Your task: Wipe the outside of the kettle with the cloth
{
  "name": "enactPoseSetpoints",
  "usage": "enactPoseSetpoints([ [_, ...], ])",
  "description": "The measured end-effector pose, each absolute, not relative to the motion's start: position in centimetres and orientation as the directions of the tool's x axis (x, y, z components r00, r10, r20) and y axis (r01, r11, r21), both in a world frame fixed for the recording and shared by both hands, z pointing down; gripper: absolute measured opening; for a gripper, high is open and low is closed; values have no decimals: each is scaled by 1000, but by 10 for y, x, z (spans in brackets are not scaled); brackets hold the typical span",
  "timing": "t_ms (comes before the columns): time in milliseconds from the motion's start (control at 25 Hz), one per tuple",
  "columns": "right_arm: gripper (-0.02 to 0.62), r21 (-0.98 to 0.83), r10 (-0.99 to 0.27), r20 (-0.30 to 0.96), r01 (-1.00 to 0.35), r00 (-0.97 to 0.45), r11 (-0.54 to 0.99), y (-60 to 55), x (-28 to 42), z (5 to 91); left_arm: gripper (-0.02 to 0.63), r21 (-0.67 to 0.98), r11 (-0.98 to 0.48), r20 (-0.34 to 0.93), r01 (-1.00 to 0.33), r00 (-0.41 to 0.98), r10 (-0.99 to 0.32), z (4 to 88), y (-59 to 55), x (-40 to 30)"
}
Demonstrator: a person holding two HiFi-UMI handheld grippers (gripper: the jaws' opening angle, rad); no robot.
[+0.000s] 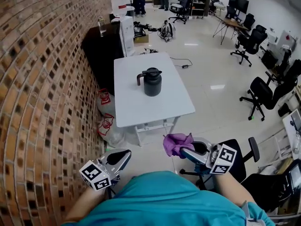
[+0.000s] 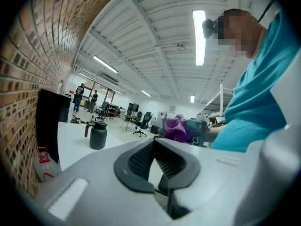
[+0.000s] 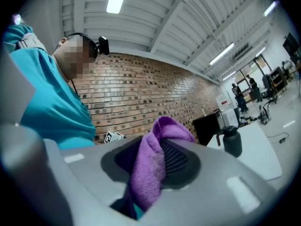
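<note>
Right hand-held gripper (image 1: 184,150) pinches purple cloth (image 1: 177,142) — kettle (image 1: 152,83) well ahead on table (image 1: 141,108); left hand-held gripper (image 1: 125,154) pressed together.

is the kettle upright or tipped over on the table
Upright: the kettle stands on its base on the white table, lid on top, handle at its side.

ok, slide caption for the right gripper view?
Right gripper shut on purple cloth, dark kettle on white table beyond.

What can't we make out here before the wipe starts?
- kettle, far side: head view, hidden by its own body.
- dirt on it: too small in every view.
- cloth, lower end: right gripper view, buried inside the right claw.
</note>
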State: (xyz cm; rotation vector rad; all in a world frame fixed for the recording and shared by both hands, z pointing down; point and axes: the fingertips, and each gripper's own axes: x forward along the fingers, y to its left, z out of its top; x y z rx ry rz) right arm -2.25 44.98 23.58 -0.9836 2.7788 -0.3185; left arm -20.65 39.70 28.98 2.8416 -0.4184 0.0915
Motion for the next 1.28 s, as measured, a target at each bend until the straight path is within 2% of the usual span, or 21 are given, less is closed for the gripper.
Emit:
enactPoseSetpoints([
  [320,100,-250,-645,-93,-609,-758,752,511,43,260,3,291,-900,95,-325,946,-310,304,479,-136],
  [680,98,-186,-678,-26,-663,-734,725,505,20,271,3,291,-871,115,-395,919,-378,299,470,-188],
  [1280,97,-141,-680,0,-673,-734,726,516,-5,264,3,292,-883,104,-368,930,-353,304,484,-208],
])
